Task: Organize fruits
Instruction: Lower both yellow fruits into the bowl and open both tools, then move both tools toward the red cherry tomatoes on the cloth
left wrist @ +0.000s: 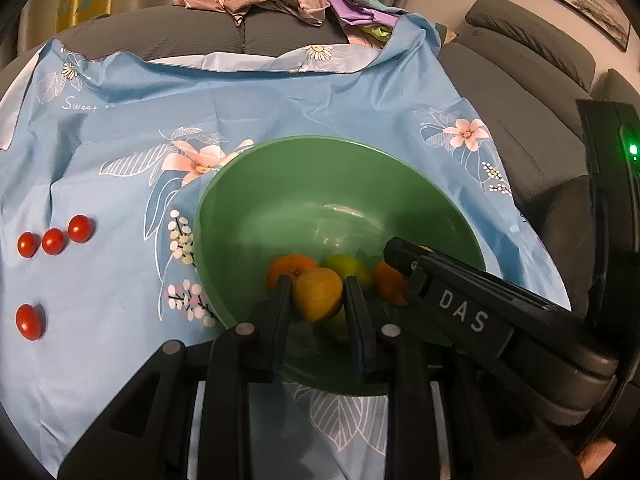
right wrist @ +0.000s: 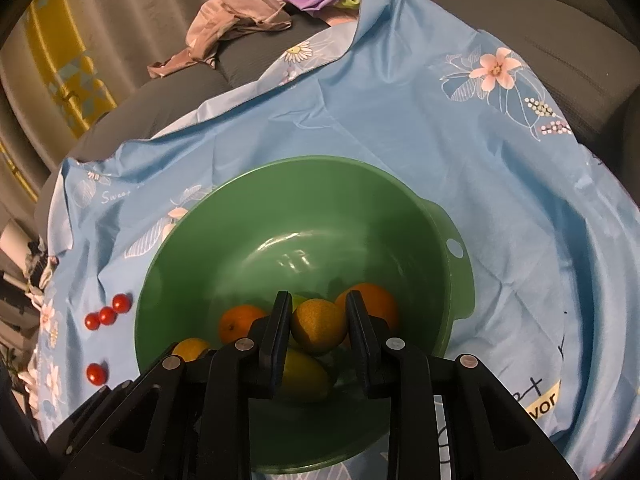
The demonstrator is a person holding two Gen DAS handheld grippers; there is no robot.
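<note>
Both grippers' fingers [left wrist: 285,304] [right wrist: 280,320] clamp yellow fruits [left wrist: 318,294] [right wrist: 319,330].

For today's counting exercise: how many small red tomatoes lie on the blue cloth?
4: three in a row left of the green bowl, one alone nearer the camera. More may be hidden.

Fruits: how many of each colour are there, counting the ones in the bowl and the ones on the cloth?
Red tomatoes: 4
Oranges: 2
Yellow-brown fruits: 2
Green fruits: 2 showing
Total: 10
</note>
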